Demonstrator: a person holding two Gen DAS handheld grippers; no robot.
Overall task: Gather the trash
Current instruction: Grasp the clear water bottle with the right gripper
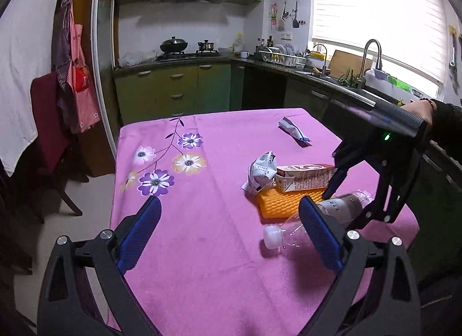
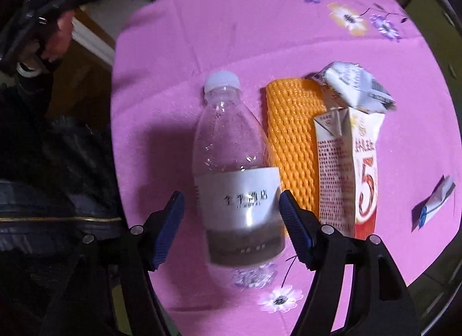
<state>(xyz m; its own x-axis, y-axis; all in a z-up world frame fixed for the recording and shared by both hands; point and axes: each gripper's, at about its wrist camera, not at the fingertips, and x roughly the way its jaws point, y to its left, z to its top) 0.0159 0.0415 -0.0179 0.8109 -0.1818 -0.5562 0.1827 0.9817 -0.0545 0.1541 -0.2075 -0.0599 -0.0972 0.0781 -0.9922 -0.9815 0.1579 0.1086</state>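
Five pieces of trash lie on the pink-clothed counter (image 2: 161,47). Going left to right in the right wrist view: a clear plastic bottle (image 2: 231,162) on its side with a white cap and pale label, an orange foam net (image 2: 291,139) just beside it, a carton (image 2: 346,168) printed with a red 5 and overlapping the net, a crumpled white wrapper (image 2: 355,87) at the carton's far end, and a small folded wrapper (image 2: 433,203) well apart.

The right claw (image 2: 229,226) is spread wide, its blue pads either side of the bottle's labelled body, not touching it. The bottle looks empty and thin-walled, so I judge it could roll, squirt out of a closing grip, or crumple. The right-hand pad sits close to the net and could snag it.

The left claw (image 1: 231,232) is also wide, holding nothing, above the counter near the bottle's cap.
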